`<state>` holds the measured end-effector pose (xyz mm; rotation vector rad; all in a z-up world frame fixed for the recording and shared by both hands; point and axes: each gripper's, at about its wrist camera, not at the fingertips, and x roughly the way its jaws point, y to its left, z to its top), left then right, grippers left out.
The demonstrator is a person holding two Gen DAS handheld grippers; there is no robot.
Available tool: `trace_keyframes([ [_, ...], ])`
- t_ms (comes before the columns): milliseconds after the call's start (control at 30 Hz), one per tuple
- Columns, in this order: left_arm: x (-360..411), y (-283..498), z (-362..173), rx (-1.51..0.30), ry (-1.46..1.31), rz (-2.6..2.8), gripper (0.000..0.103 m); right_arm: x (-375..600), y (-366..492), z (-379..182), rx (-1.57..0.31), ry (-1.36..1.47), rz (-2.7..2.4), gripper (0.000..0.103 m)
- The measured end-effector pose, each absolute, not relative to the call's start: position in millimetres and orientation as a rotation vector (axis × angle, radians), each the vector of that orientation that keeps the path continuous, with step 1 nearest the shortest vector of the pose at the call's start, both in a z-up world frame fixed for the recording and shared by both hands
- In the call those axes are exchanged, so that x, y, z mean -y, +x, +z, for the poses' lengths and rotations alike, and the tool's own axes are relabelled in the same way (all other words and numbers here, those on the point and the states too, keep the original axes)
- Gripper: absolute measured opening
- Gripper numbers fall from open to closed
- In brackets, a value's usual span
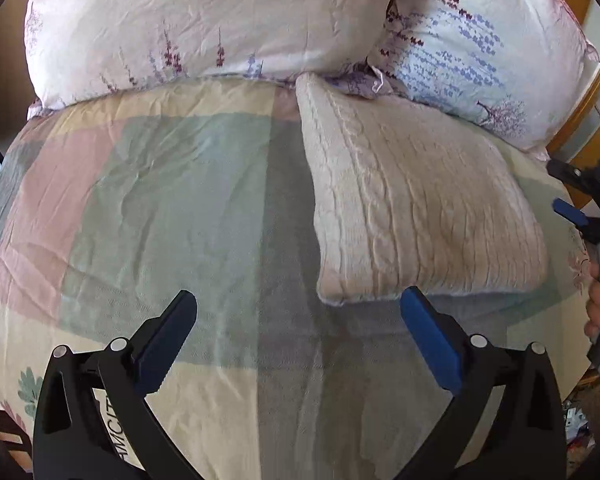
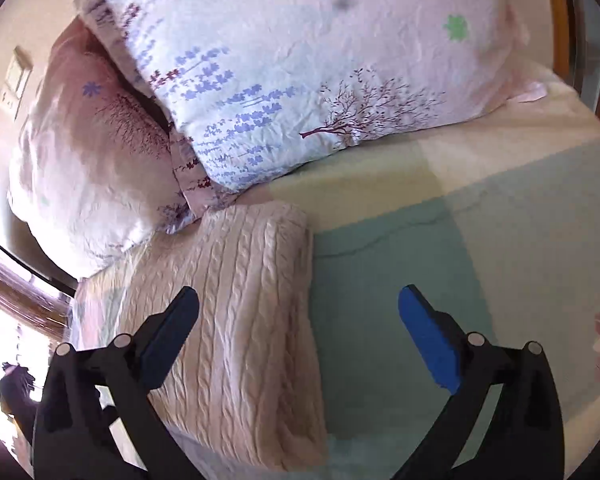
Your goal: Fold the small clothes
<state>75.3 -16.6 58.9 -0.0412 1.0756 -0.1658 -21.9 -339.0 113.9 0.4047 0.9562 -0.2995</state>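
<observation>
We are working over the bed point(image 1: 148, 216), whose pastel patchwork cover is lying fairly smooth and is filling most of both views. Two flowered pillows point(image 1: 204, 28) are leaning at its head, one overlapping the other. In front of them the cream cable-knit sweater point(image 1: 416, 216) is resting on the cover as a compact, thick rectangle, its far end touching the pillows and its edges looking straight and doubled over, so we are judging the folding of this piece to be finished or very nearly so. No sleeve or loose flap is showing. What may be left, as far as we can tell, is a last tidy of the edges or moving on to another garment, though no other garment is appearing in either view. Our left hand-held gripper point(image 1: 298, 312) is hovering just short of the sweater's near edge with its fingers spread wide and nothing between them. Our right hand-held gripper point(image 2: 298, 312) is hanging above the sweater's right edge, likewise spread and empty.
</observation>
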Motion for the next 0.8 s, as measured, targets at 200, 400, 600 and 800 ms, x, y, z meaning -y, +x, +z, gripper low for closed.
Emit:
trace_keyframes([
  [200, 23, 65, 46, -1.115, 0.013, -0.117, 0.102, 266, -67, 82, -1.126, 0.094, -0.434, 0.101],
  [400, 36, 59, 30, -1.162, 0.087, -0.096, 0.102, 223, -61, 39, -1.26, 0.06, -0.405, 0.101],
  [600, 37, 57, 28, -1.159, 0.091, -0.069, 0.102, 220, -69, 33, -1.251, 0.085, -0.41, 0.101],
  [800, 35, 61, 28, -1.191, 0.083, -0.056, 0.102, 224, -77, 34, -1.275, 0.083, -0.401, 0.101],
])
